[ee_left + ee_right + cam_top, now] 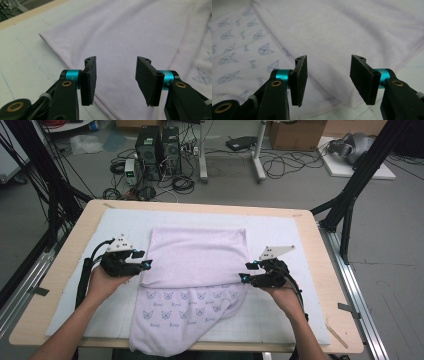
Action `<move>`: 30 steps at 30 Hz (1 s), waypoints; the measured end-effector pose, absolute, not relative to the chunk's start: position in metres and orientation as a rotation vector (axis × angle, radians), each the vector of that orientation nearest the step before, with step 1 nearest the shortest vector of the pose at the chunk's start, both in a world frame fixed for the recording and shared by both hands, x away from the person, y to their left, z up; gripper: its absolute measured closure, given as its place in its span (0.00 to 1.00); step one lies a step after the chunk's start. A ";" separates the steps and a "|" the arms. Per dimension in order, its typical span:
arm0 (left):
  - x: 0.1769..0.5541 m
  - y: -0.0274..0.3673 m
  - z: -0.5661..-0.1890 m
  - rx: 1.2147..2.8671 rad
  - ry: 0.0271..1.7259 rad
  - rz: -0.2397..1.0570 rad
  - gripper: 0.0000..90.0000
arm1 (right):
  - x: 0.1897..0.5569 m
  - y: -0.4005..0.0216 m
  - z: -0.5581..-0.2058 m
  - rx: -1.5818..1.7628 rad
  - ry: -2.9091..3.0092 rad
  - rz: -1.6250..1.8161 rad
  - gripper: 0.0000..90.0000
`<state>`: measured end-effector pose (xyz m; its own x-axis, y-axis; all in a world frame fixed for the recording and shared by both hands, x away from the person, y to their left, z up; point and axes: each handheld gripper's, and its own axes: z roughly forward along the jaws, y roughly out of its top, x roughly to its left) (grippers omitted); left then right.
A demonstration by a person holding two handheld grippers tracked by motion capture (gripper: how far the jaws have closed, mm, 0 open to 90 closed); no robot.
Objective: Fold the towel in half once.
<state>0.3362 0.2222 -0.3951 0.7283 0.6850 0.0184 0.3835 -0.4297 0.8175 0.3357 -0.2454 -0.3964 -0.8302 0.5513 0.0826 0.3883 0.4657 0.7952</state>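
While both hands rest low at the table, the pale lilac towel (197, 257) lies on the white mat (280, 232) in the middle of the wooden table (65, 270), partly folded. Its plain upper layer is turned over the lower part, whose printed side with small cat-face motifs (185, 306) is exposed toward the near edge, where the cloth droops slightly over the table's front.

The left gripper (142, 259) sits at the left end of the folded layer's near edge, and the right gripper (246, 271) at its right end. In both gripper views the jaws stand apart with nothing pinched between the pads; the folded hem (75, 67) lies below them, untouched.

Judged status: one fold is laid down and released. Remaining work appears to be at least one further fold to cover the printed section, plus squaring the edges.
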 end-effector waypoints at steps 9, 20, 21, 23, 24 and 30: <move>0.281 0.221 -0.415 2.090 0.741 0.405 0.53 | 0.289 -0.243 -0.423 0.771 2.590 1.328 0.55; 0.261 0.215 -0.439 2.255 0.691 0.328 0.72 | 0.277 -0.232 -0.445 0.672 2.709 1.252 0.77; 0.262 0.214 -0.439 2.264 0.673 0.316 0.80 | 0.278 -0.231 -0.445 0.659 2.714 1.244 0.84; 0.262 0.212 -0.438 2.272 0.657 0.318 0.96 | 0.281 -0.232 -0.444 0.641 2.752 1.259 1.00; 0.263 0.212 -0.437 2.272 0.671 0.305 0.97 | 0.282 -0.231 -0.443 0.631 2.766 1.255 1.00; 0.276 0.216 -0.429 2.236 0.732 0.370 0.98 | 0.284 -0.231 -0.423 0.595 2.739 1.284 0.99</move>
